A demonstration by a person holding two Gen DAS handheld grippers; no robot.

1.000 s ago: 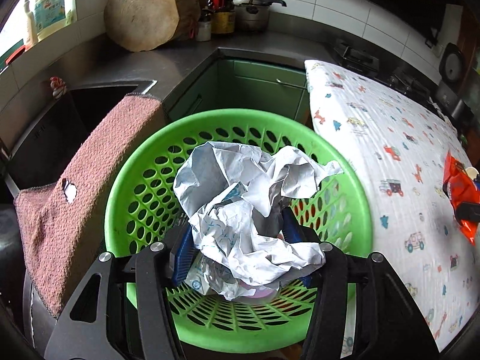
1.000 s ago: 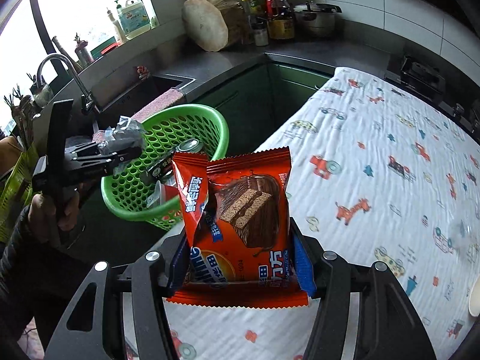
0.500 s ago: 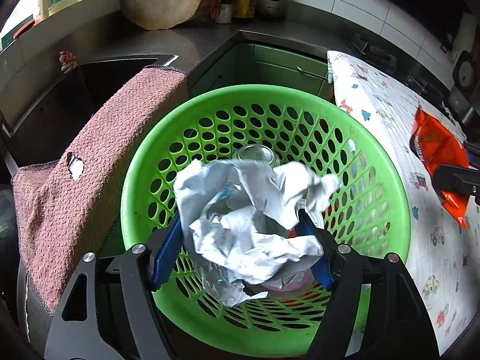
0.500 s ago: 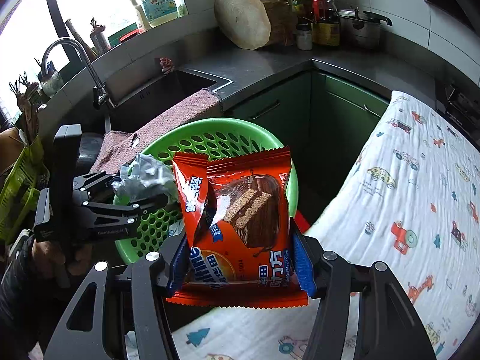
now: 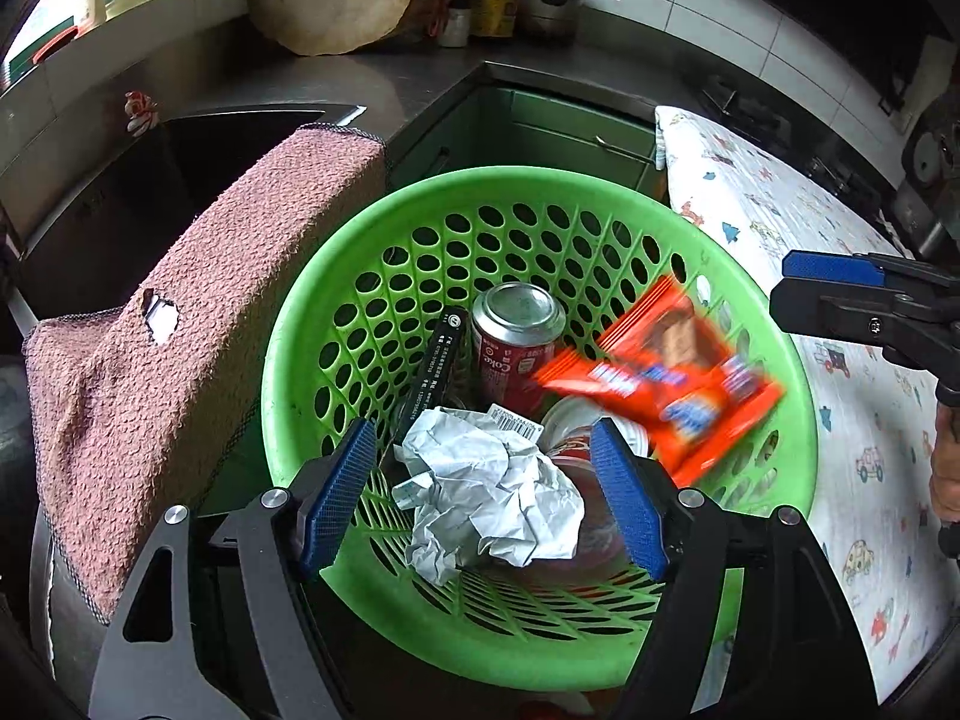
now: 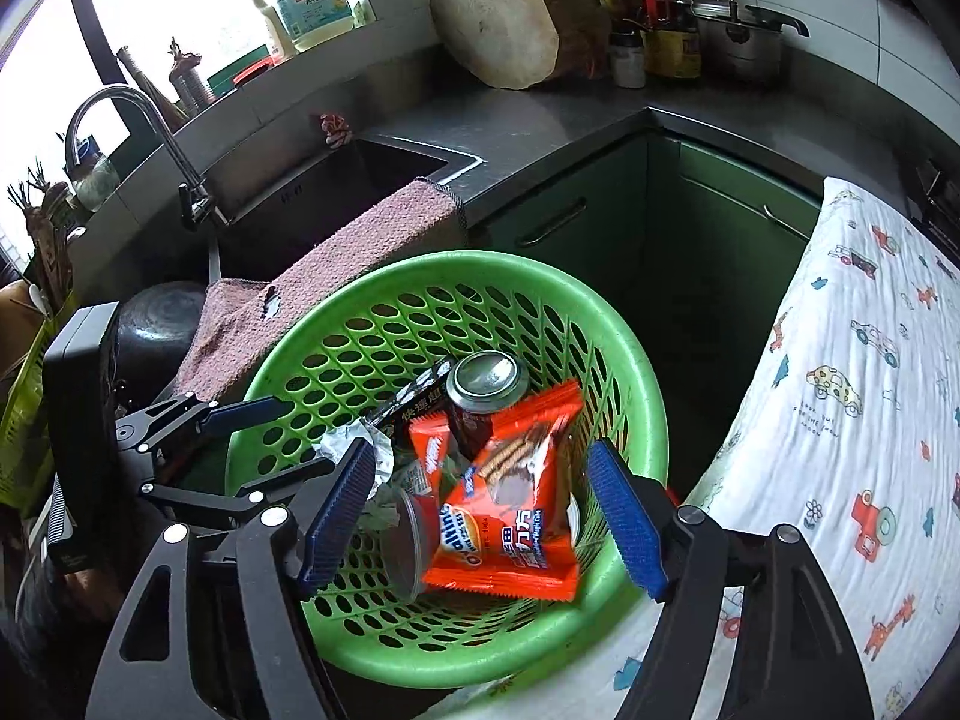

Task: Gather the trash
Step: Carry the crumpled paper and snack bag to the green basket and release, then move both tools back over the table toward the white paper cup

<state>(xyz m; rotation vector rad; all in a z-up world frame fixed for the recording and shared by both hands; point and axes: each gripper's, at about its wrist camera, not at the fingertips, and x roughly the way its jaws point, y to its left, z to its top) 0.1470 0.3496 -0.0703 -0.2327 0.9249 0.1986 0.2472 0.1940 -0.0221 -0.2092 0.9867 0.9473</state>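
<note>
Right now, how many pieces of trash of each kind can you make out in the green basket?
Crumpled white paper ball: 1
Red metal drink can: 1
Orange-red foil snack wrapper: 1
Long black printed packet: 1
Clear plastic cup lying sideways: 1
Total: 5, all inside the round green plastic basket.

The green perforated basket (image 5: 774, 324) (image 6: 636, 360) carried the trash: crumpled paper (image 5: 498, 486), an upright cola can (image 5: 516, 342) (image 6: 480, 402), a black carton (image 5: 435, 372) leaning on its wall, an overturned cup (image 6: 408, 546), and a motion-blurred orange snack packet (image 5: 666, 384) (image 6: 510, 510) on top.
</note>
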